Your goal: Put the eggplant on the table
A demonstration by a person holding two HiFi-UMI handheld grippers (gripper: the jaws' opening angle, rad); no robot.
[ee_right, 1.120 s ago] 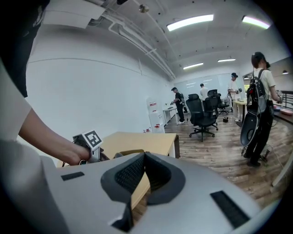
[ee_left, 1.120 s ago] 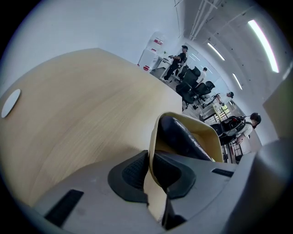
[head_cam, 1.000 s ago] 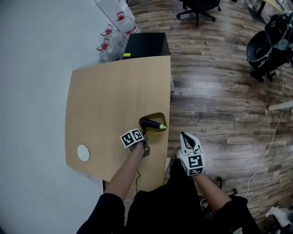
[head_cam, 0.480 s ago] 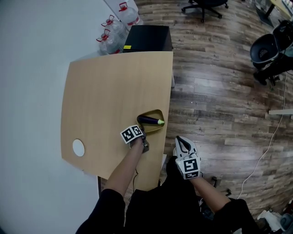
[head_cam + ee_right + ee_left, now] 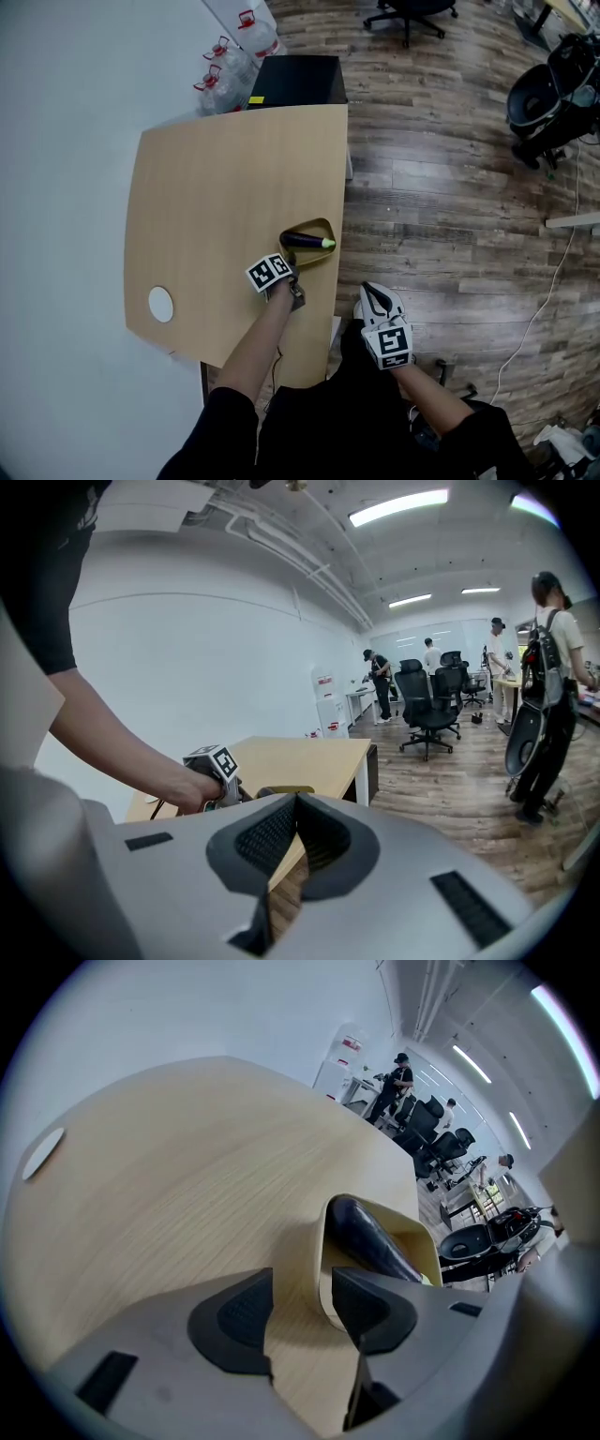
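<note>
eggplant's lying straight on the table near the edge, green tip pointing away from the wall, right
Not quite. The eggplant isn't straight on the table: it lies in a yellow bowl that stands on the table. The head view shows this. The rest holds: it's near the table's edge, with its green tip pointing away from the wall.

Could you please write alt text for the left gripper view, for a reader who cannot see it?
The left gripper, its jaws opening, hangs over a wooden table with the near rim of a yellow dish in the gap between them. A dark eggplant lies in the dish.
</note>
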